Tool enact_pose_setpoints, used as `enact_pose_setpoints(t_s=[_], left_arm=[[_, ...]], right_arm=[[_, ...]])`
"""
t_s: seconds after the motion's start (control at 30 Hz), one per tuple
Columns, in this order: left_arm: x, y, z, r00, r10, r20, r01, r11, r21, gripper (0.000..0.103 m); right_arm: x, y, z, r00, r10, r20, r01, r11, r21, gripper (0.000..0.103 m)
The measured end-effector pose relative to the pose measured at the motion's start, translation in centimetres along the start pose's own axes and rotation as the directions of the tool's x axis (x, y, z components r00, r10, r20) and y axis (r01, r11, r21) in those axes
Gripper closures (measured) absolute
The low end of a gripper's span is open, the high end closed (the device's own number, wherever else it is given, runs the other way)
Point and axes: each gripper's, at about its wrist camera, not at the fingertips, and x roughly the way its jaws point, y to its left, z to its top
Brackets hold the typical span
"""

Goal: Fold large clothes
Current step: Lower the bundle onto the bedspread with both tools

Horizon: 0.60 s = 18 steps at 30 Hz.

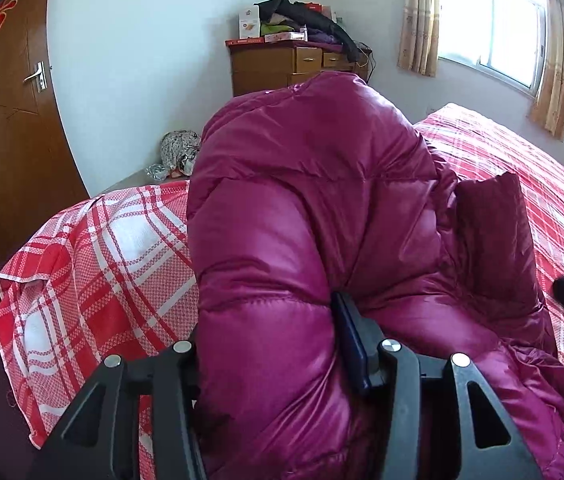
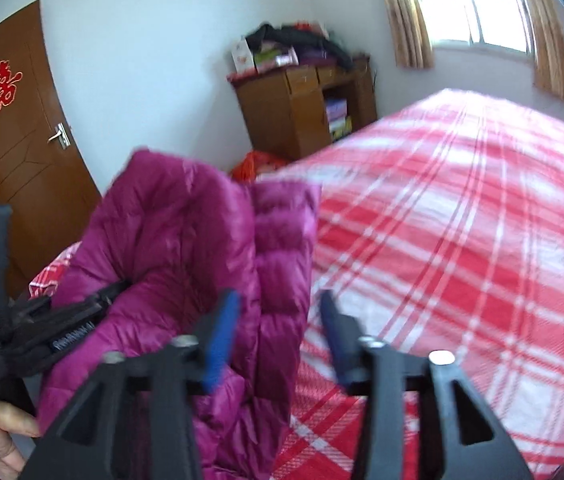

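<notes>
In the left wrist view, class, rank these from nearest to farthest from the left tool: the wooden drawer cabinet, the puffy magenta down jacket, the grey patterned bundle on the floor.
1. Puffy magenta down jacket, in the left tool.
2. Grey patterned bundle, left, beyond the bed.
3. Wooden drawer cabinet, against the far wall.

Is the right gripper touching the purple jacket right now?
Apart. In the right wrist view the right gripper stands open over the checked bedsheet; the purple jacket lies beyond its blue fingers, none between them.

Pale blue-white walls [image 1: 129,60] enclosed the room, with a brown wooden door [image 2: 13,152] at the left. Daylight came through a curtained window [image 1: 494,28] beside a cluttered wooden dresser [image 1: 282,66].
</notes>
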Motion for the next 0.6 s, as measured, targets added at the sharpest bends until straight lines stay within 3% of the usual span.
enact_pose_setpoints(t_s=[0.1,0.27,0.43,0.6], left_arm=[[-0.1,-1.1,0.2,0.999,0.038,0.005,-0.038,0.998,0.041,0.052],[-0.2,-2.1,0.1,0.997,0.082,0.014,-0.083,0.992,0.093,0.052],[-0.1,-2.4,0.1,0.997,0.075,0.017,-0.076,0.993,0.095,0.051],[0.6,-2.6,0.6,0.997,0.072,0.012,-0.073,0.994,0.083,0.043]], right_arm=[[-1.0,1.2,2.5,0.997,0.062,0.039,-0.062,0.998,-0.001,0.079],[2.6,3.3,4.6,0.989,0.135,-0.055,-0.138,0.988,-0.063,0.079],[8.2,1.1,3.1,0.983,0.034,-0.178,-0.027,0.999,0.042,0.082],[8.5,0.2,1.1,0.987,-0.006,-0.162,0.011,1.000,0.029,0.085]])
